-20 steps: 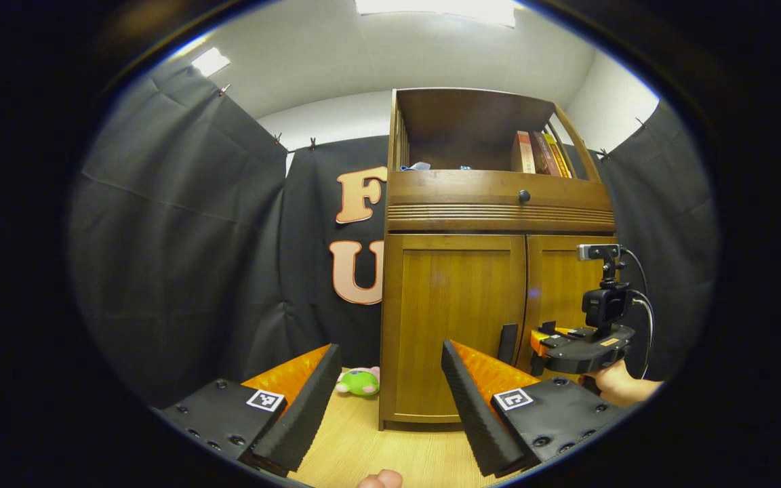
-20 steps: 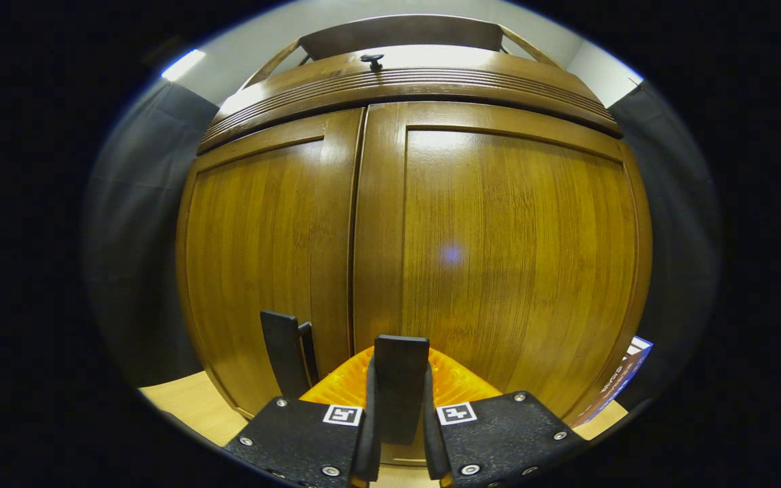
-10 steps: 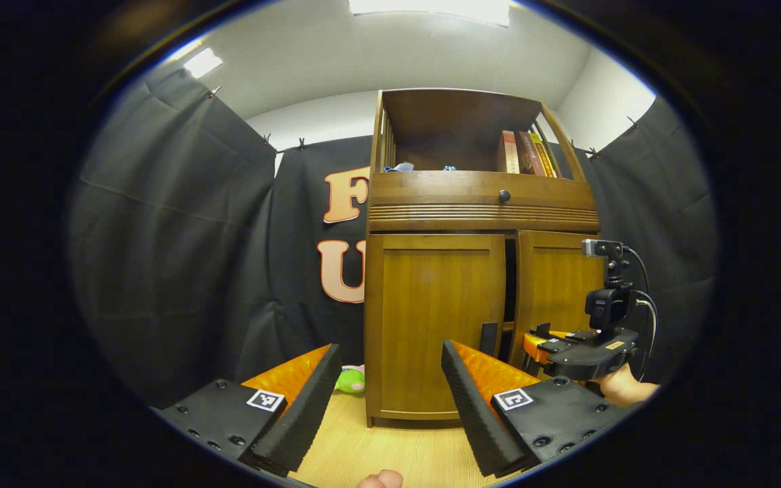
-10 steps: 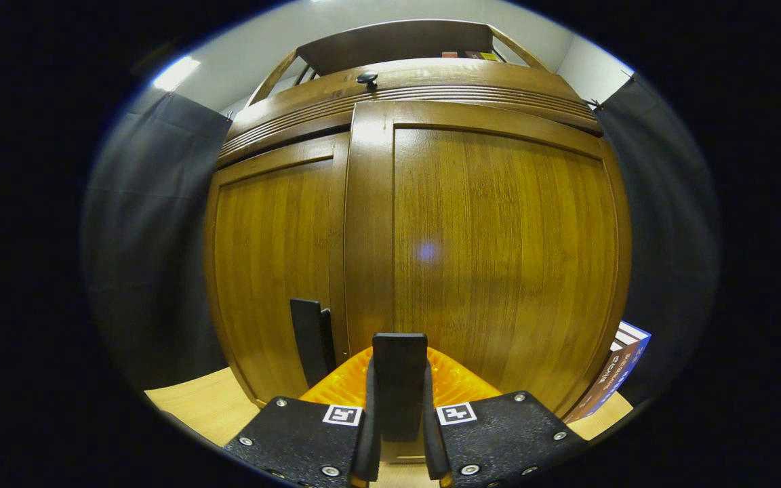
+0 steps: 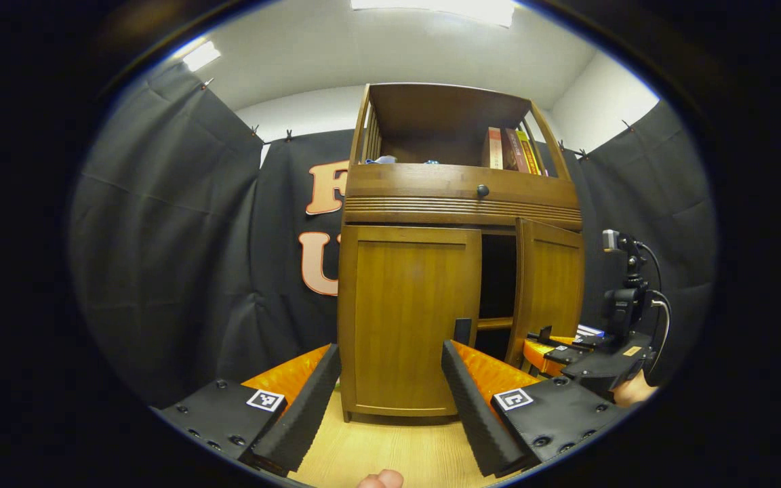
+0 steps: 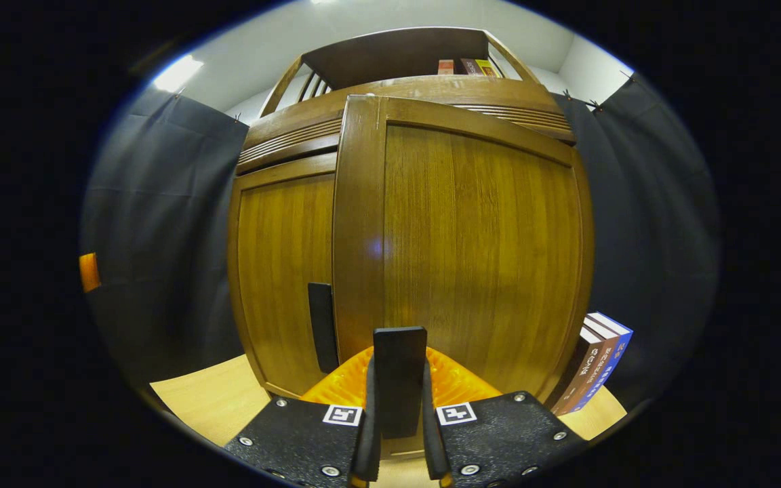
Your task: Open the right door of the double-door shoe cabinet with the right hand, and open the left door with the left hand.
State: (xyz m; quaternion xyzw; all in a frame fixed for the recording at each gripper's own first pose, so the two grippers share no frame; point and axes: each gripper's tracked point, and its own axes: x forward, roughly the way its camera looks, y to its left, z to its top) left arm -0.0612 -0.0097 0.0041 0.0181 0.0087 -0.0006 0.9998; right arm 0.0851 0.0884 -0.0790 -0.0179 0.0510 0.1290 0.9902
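shoe cabinet (image 5: 458, 203), double-door, one unit, wood, standing on the pale wood floor (image 5: 390, 451).

right door (image 6: 472, 251): was flush a second ago; now swung partly out, with a dark gap and an inner shelf edge showing beside it in the left gripper view. judged roughly half open; first step under way, not complete.

right gripper (image 6: 397, 400): fingers closed on the black handle (image 6: 400, 379) of that door, pads pressing on both sides. it has drawn back with the door.

left door (image 5: 407, 318): flush, unchanged. its black handle (image 5: 462, 331) sits at the inner edge, untouched.

left gripper (image 5: 390, 400): fingers spread wide, holding nothing, short of the left door; second step not begun.

counts: doors, two; door handles, two; drawer knob (image 5: 482, 190), one; books on the top shelf (image 5: 509, 149), about three; books on the floor at the cabinet's right side (image 6: 597, 362), about three.
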